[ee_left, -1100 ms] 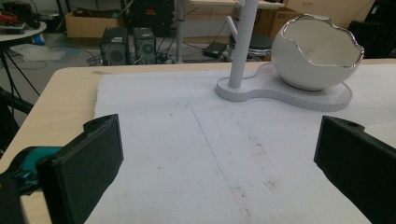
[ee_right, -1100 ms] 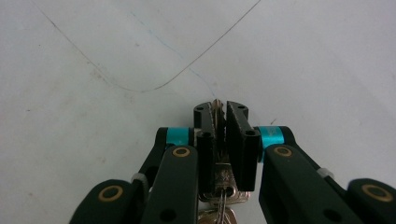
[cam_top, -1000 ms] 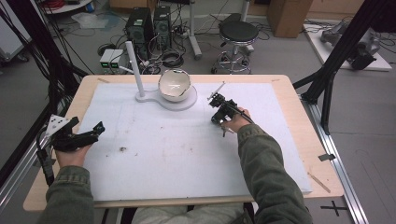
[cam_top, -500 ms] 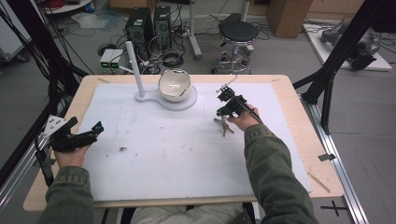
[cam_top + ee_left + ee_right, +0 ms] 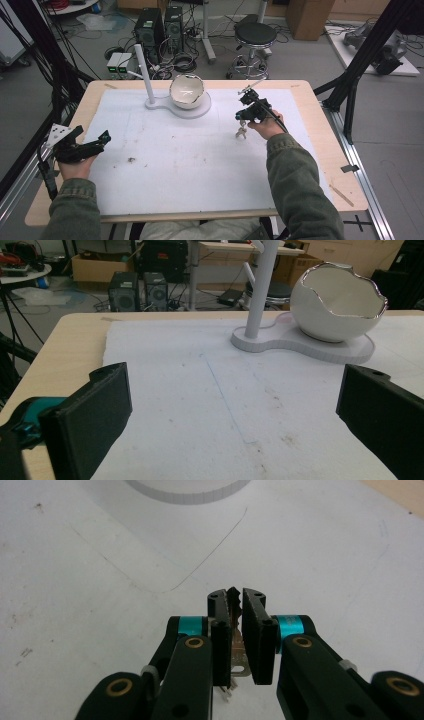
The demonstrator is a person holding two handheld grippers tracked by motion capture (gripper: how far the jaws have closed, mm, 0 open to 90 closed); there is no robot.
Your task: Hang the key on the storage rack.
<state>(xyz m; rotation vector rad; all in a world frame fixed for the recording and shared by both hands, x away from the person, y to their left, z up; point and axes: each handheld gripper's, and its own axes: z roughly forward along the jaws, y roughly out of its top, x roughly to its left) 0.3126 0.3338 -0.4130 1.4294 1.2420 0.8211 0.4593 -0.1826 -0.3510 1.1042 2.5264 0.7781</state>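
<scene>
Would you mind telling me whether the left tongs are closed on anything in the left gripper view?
No, the left tongs stand wide apart with bare white table mat between their black jaws.

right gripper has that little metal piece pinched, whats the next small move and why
Probably carry it left toward the egg-shaped bowl: the right gripper holds the small metal piece clear of the white mat, and the bowl on the white stand sits open nearby.

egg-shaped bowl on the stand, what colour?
The bowl is glossy white with a silver jagged rim; left gripper view shows it best.
</scene>
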